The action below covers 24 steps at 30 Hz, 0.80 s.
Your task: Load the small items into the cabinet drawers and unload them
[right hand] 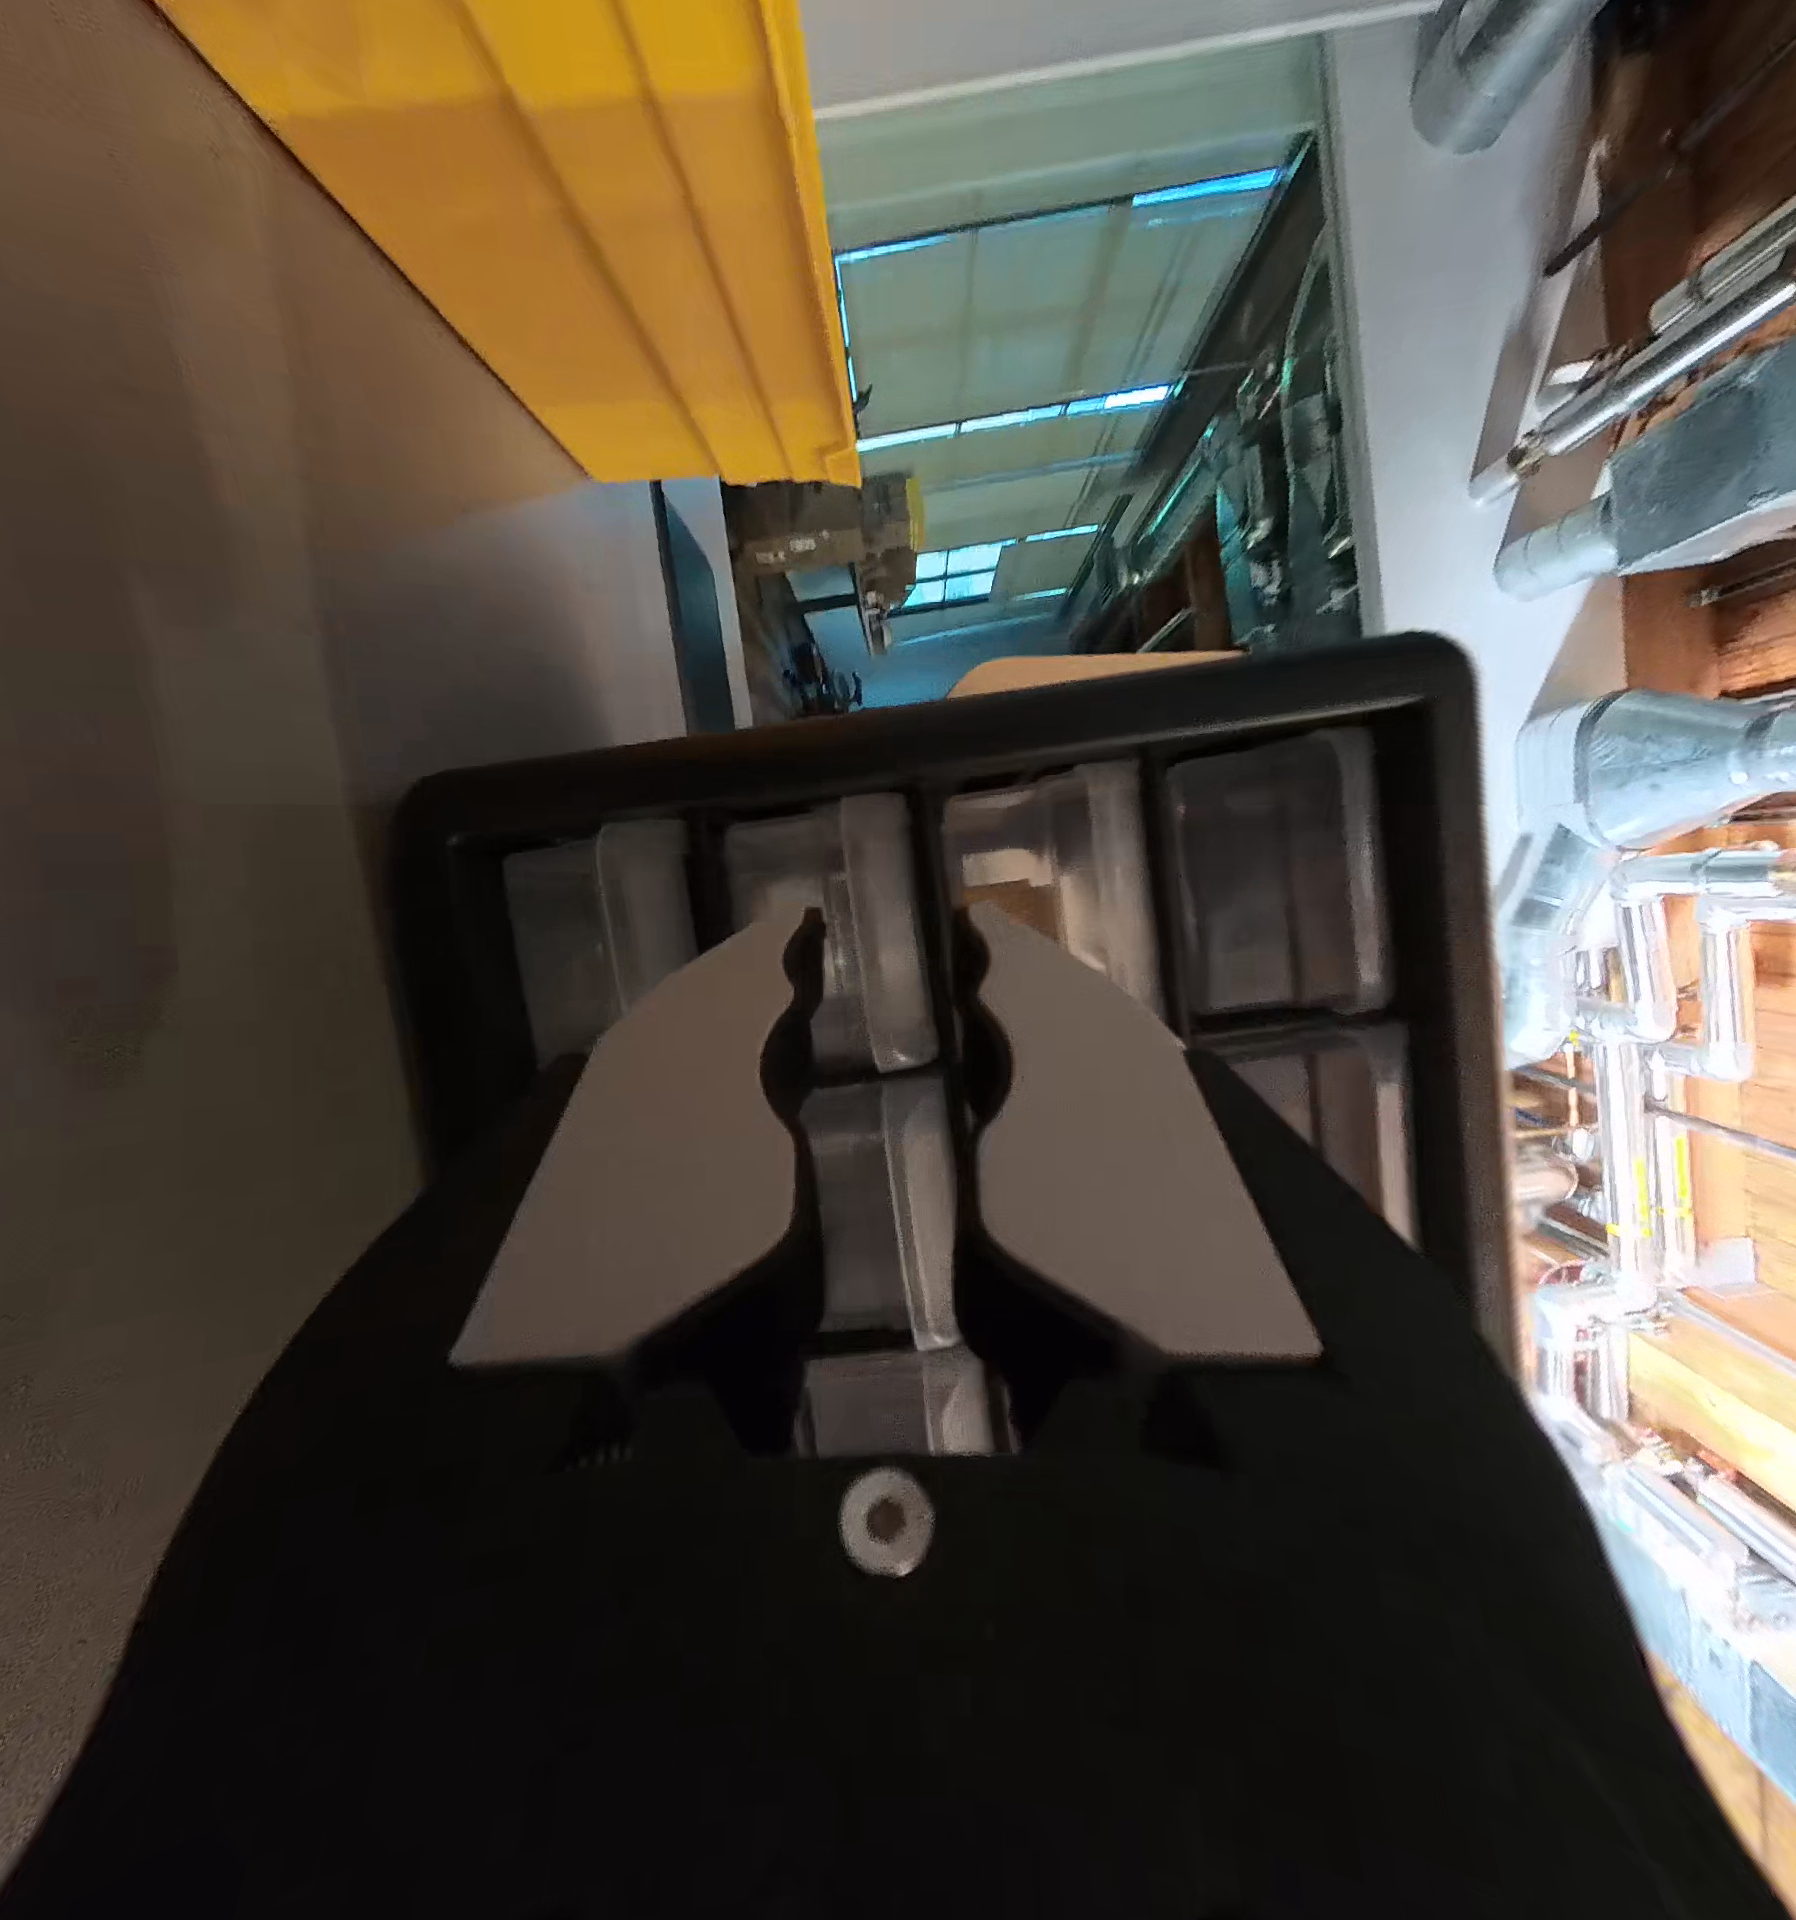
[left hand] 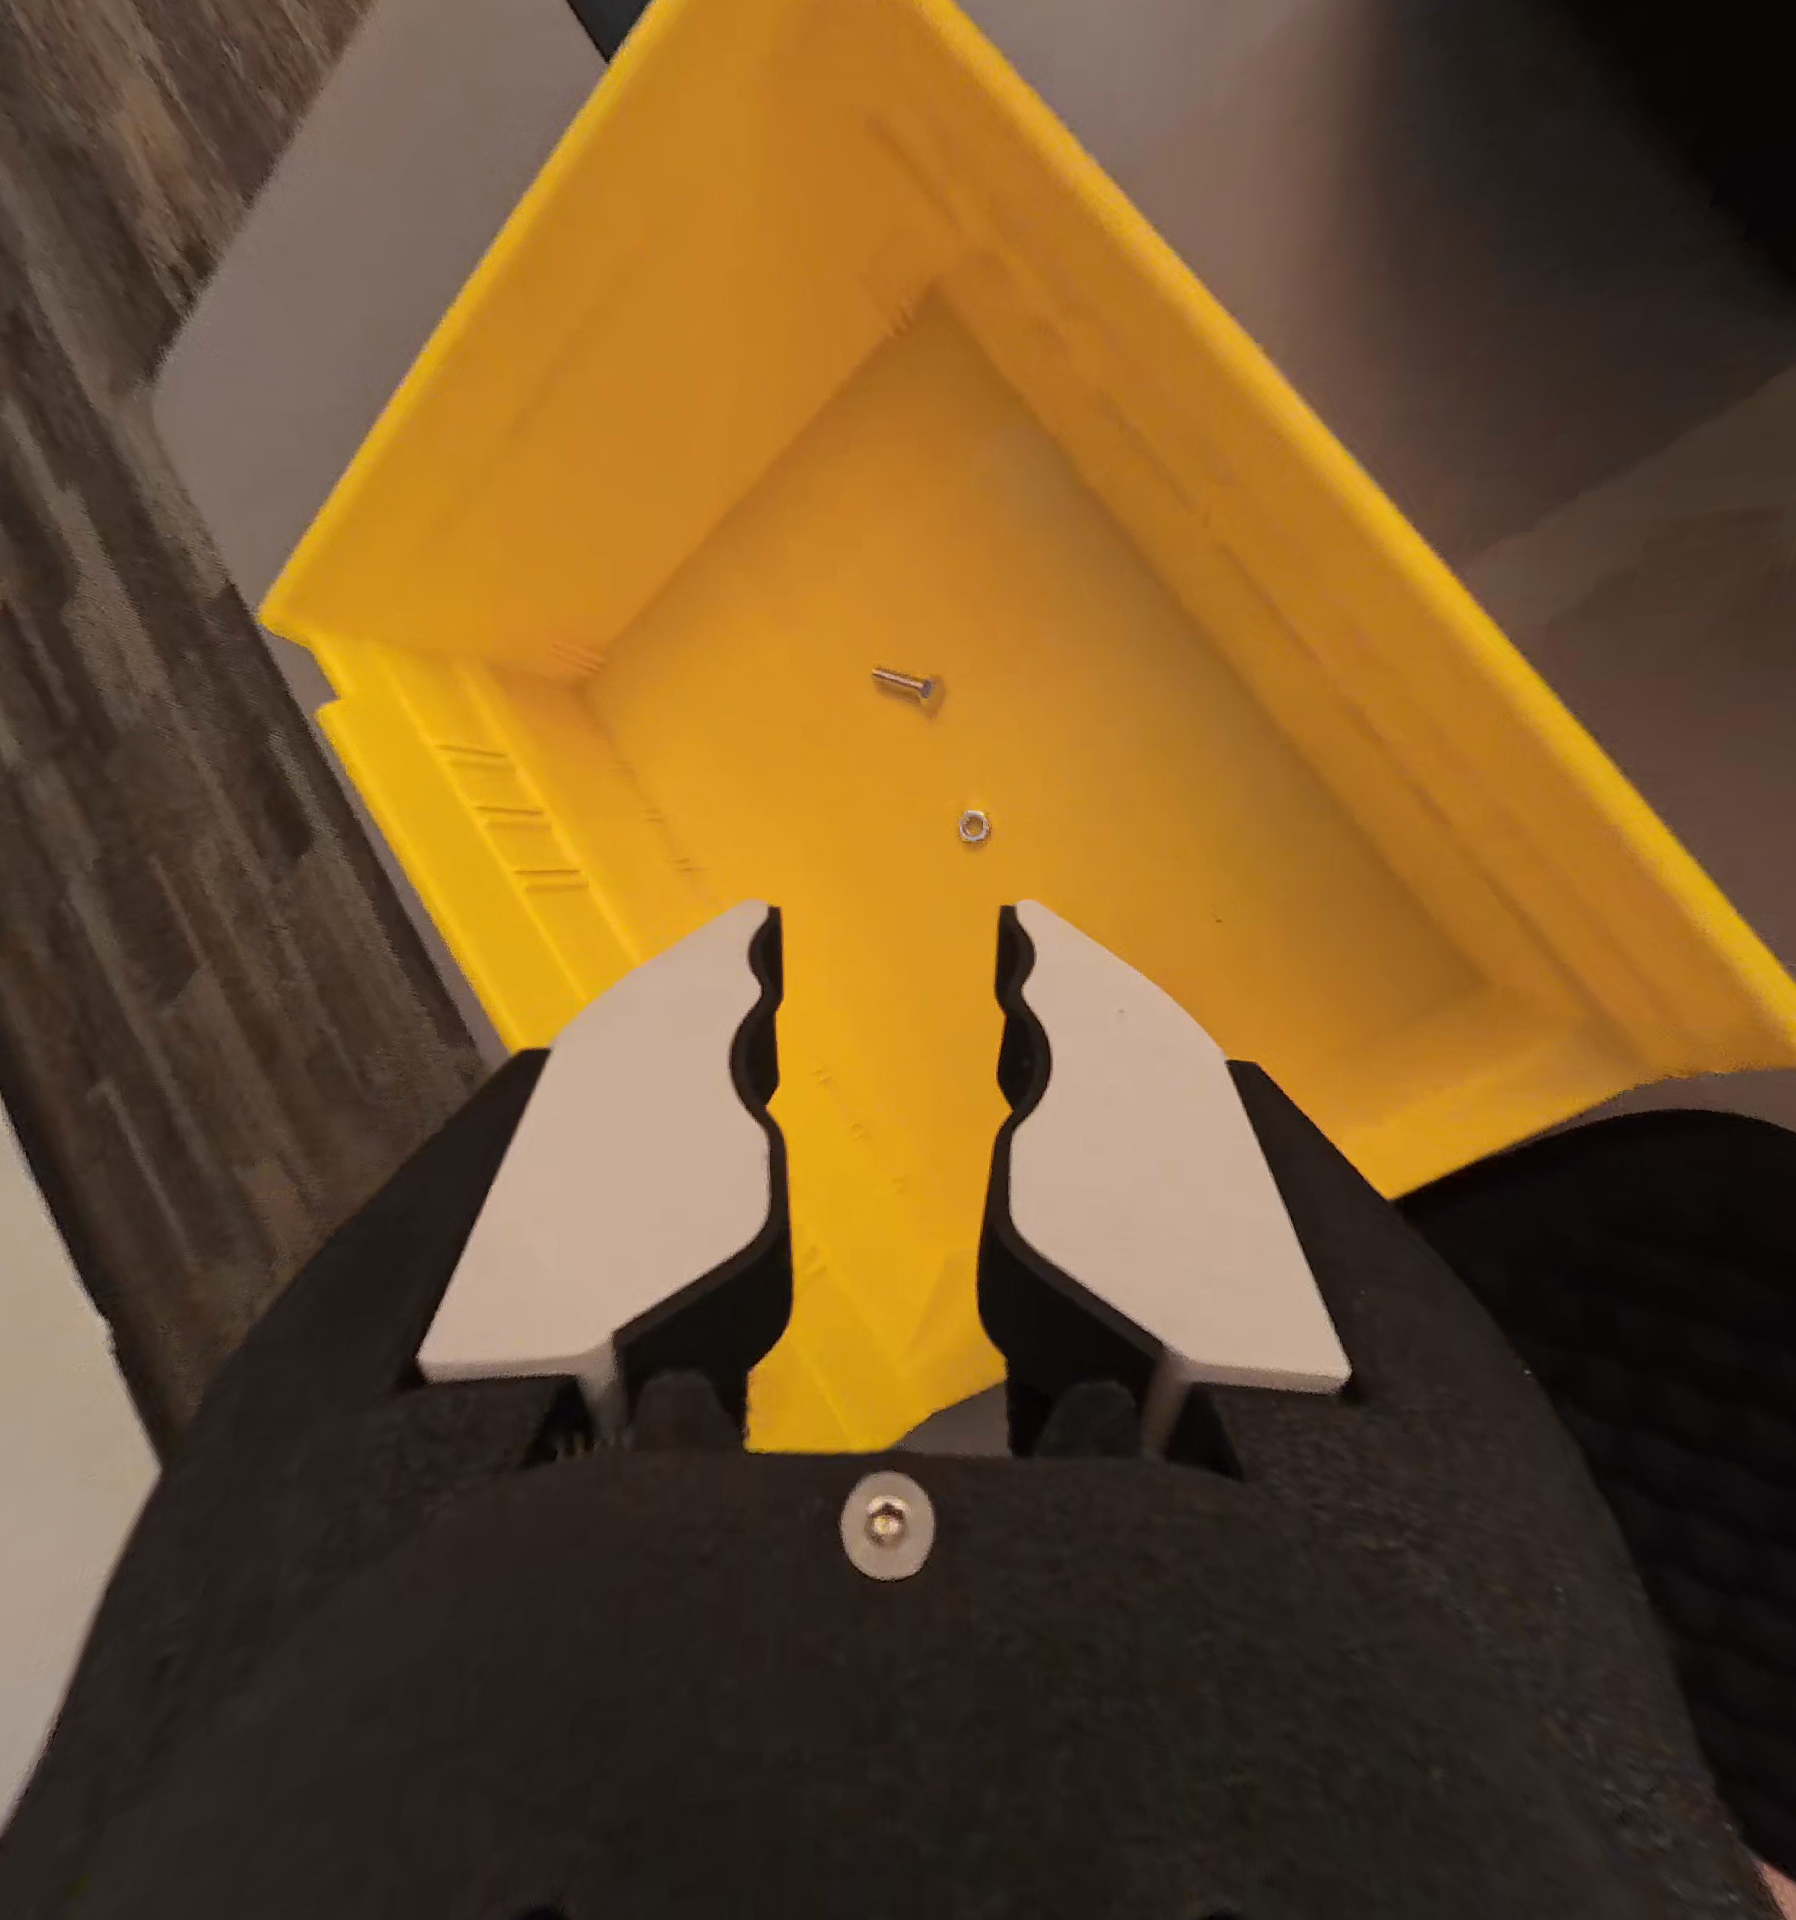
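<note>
1. Two views, taken in turn. Left wrist view: my left tongs (left hand: 888, 914) hang above a yellow bin (left hand: 603, 436), fingers parted with a clear gap and nothing between them.
2. On the bin's floor lie a small silver bolt (left hand: 906, 686) and, nearer my fingertips, a small silver nut (left hand: 974, 826), slightly apart from each other. The bin sits on a pale table (left hand: 1652, 623); grey patterned floor (left hand: 94, 623) shows to the left.
3. Right wrist view: the picture is turned sideways. My right tongs (right hand: 889, 920) point at a black cabinet (right hand: 1434, 707) of clear plastic drawers.
4. One drawer's clear handle (right hand: 878, 935) stands between my parted fingers; I cannot tell whether they touch it.
5. The yellow bin's outer wall (right hand: 613, 260) shows at the upper left, on the table.
</note>
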Each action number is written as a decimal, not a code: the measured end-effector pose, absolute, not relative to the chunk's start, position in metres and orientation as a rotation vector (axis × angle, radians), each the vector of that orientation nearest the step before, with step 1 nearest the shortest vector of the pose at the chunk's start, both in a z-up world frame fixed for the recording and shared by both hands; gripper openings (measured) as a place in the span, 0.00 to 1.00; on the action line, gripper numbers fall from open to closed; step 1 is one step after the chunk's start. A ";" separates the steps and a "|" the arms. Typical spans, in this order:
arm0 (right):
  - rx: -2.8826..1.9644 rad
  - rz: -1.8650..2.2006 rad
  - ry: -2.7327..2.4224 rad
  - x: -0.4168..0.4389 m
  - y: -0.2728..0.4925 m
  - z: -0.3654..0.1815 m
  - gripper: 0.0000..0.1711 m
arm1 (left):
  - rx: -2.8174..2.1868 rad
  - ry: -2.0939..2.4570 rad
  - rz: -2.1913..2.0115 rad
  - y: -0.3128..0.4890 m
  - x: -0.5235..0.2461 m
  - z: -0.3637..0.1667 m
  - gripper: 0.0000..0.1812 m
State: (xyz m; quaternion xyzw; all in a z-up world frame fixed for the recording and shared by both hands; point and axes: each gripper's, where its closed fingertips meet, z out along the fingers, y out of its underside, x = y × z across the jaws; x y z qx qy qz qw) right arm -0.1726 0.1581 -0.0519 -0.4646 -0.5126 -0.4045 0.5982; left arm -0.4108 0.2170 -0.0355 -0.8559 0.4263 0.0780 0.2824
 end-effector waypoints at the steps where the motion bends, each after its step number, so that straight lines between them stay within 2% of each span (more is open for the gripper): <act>1: -1.092 -0.943 -1.178 -0.171 0.162 -0.053 0.14 | -2.322 1.138 0.191 0.219 -0.413 -0.042 0.21; 7: -1.076 -0.992 -1.169 -0.166 0.170 -0.055 0.05 | -2.436 1.104 0.065 0.232 -0.420 -0.070 0.21; 19: -1.053 -0.988 -1.201 -0.173 0.145 -0.054 0.05 | -2.610 1.090 -0.143 0.240 -0.411 -0.120 0.18; 24: -1.060 -0.977 -1.208 -0.178 0.133 -0.054 0.05 | -2.649 1.103 -0.098 0.244 -0.414 -0.136 0.17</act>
